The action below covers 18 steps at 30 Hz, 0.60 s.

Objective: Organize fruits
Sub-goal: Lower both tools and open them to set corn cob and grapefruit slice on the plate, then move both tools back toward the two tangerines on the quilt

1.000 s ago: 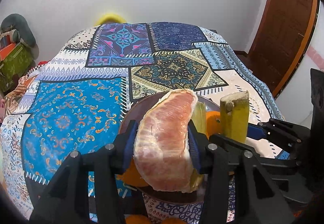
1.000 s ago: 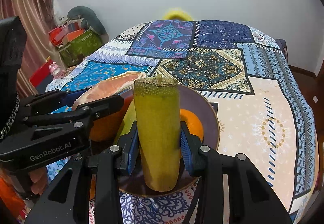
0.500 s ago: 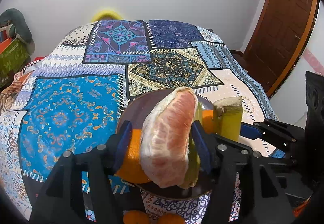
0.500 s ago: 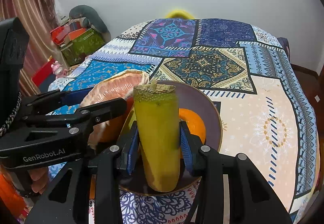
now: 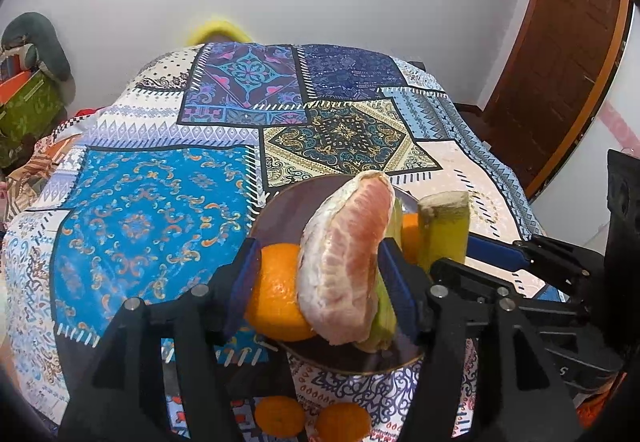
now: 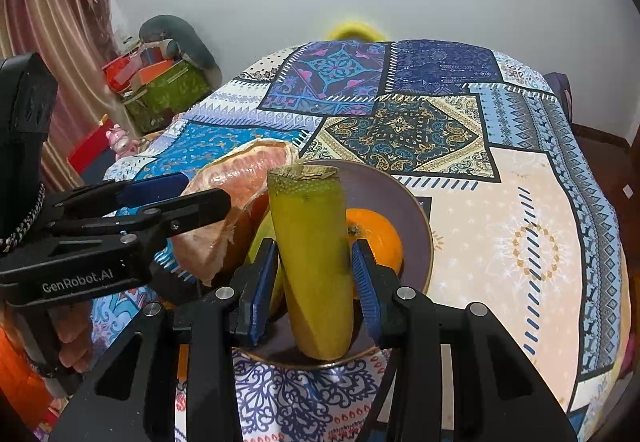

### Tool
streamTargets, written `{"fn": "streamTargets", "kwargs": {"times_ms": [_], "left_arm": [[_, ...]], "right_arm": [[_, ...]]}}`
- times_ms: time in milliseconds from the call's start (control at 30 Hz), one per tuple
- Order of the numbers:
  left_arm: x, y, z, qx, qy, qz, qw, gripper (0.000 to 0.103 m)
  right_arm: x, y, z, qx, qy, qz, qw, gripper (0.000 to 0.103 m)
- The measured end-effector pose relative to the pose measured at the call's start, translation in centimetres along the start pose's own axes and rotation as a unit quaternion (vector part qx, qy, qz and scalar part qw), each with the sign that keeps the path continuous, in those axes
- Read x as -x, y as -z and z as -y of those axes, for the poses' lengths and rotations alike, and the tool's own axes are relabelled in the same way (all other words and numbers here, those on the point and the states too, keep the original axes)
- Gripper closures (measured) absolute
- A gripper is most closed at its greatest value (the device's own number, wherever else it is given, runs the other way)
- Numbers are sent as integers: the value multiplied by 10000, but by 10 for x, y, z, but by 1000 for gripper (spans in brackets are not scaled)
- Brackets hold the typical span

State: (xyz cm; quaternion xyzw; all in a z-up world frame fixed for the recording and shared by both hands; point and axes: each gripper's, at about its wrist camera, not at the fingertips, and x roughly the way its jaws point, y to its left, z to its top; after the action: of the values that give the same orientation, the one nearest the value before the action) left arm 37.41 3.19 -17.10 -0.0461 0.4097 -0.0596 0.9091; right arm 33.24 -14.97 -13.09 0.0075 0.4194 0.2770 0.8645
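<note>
Pink pomelo wedge (image 5: 344, 262) points toward 1 o'clock, the left gripper (image 5: 320, 278) now spread free of it; the right gripper's (image 6: 314, 274) jaws part beside the upright yellow-green stalk (image 6: 312, 262).

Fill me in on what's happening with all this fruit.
A person is sorting fruit onto a dark plate on a patterned bedspread, one handheld tool per hand. The left tool has opened around a peeled pomelo wedge that leans on an orange in the plate. The right tool brackets a yellow-green stalk piece standing on the plate, its pads slightly apart from it. Two small oranges wait off the plate.
</note>
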Motion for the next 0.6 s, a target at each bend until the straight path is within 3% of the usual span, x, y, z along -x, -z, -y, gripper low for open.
{"fn": "streamTargets", "kwargs": {"times_ms": [533,600], "left_arm": [[61,17,7,-238,-132,209,9994,43],[66,24,3,-206,-91,134,9997,38]], "right_arm": [[45,8,-17,191,249,178,9993,68],[52,12,-18,185,313,233,9991,68]]}}
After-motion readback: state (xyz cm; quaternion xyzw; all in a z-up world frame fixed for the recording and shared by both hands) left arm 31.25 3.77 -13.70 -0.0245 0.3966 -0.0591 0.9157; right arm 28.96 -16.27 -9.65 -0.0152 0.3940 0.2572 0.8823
